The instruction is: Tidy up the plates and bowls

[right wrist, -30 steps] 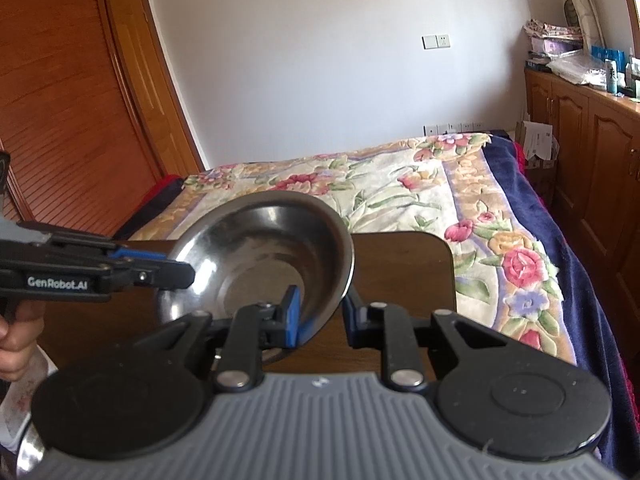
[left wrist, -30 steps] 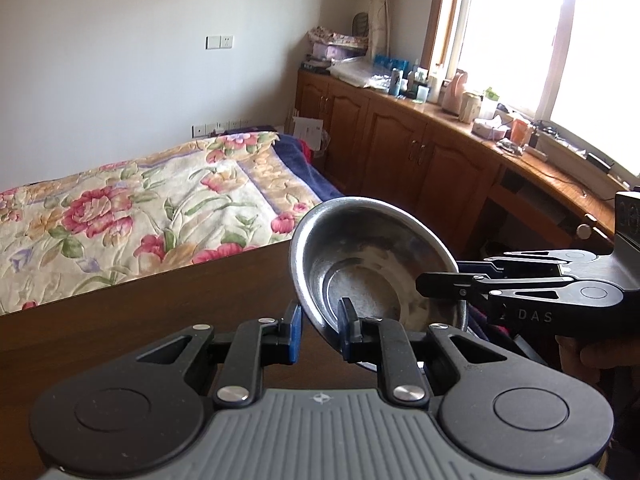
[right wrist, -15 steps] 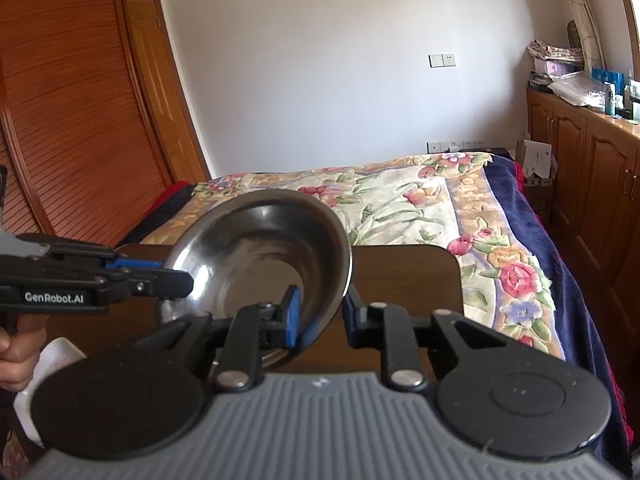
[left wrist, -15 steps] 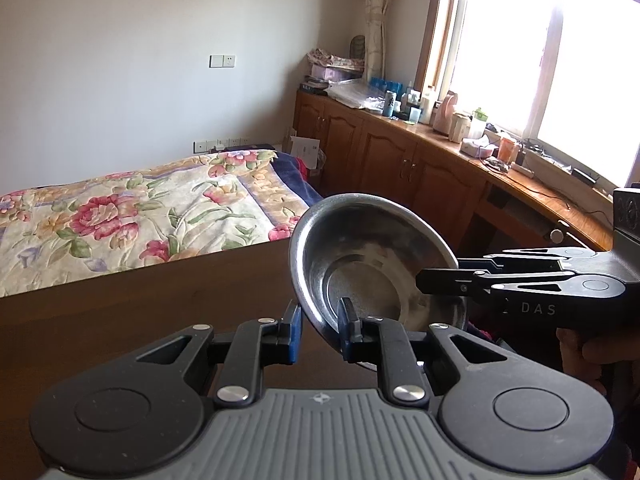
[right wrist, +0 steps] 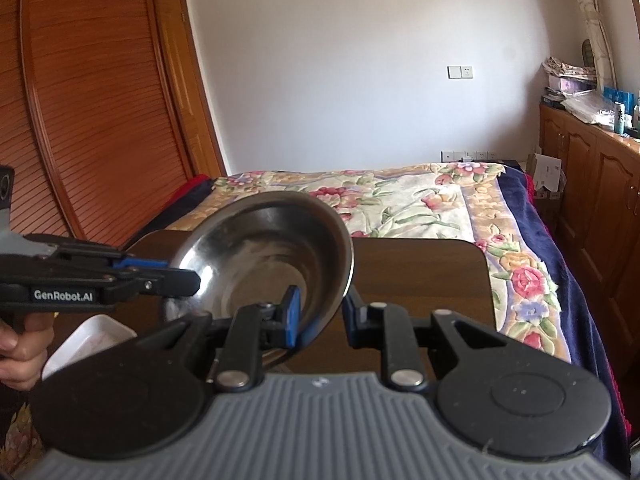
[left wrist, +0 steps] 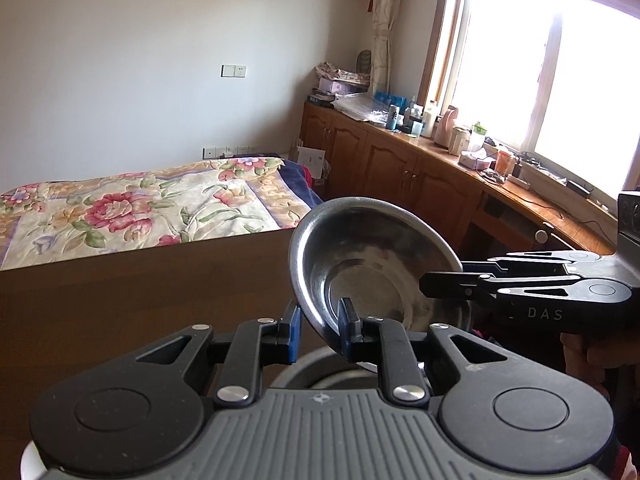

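2 grippers' fingers (left wrist: 347, 322) pinch steel bowl's (left wrist: 372, 264) rim.

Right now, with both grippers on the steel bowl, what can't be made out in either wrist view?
- Left wrist view: a second metal dish below the steel bowl, mostly hidden by the left gripper.
- Right wrist view: white tray, cut off behind the right gripper body; contents unseen.
- Windowsill bottles: too small to identify.

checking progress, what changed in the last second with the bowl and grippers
Both grippers carried the steel bowl up off the table; the room view sank and a white dish and another metal dish came into view below. Unchanged: left gripper and right gripper each clamp opposite rims, bowl tilted.
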A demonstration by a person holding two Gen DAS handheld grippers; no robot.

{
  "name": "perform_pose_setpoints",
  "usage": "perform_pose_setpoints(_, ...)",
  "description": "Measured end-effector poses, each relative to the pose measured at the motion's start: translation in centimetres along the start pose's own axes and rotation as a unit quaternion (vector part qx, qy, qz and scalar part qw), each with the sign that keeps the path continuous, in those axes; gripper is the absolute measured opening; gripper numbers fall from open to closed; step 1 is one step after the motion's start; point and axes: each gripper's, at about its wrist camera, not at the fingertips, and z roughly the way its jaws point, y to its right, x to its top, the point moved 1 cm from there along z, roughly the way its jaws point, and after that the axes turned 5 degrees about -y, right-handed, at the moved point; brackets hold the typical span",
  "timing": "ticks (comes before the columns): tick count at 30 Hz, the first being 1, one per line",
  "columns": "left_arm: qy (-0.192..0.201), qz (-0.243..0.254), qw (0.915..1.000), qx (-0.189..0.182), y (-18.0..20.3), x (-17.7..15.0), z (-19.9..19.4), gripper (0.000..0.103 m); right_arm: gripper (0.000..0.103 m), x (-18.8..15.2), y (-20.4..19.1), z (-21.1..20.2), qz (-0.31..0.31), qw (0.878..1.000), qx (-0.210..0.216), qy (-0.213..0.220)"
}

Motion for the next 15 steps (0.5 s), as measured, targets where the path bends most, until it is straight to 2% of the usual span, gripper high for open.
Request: perform_pose_setpoints(15, -0.010, -0.018, 0.9997, 0.015, 1.0, -5.7, -2.3, 0.047, 0.025, -3.7, -2.9, -2.0, -0.007, 1.000, 0.006, -0.013)
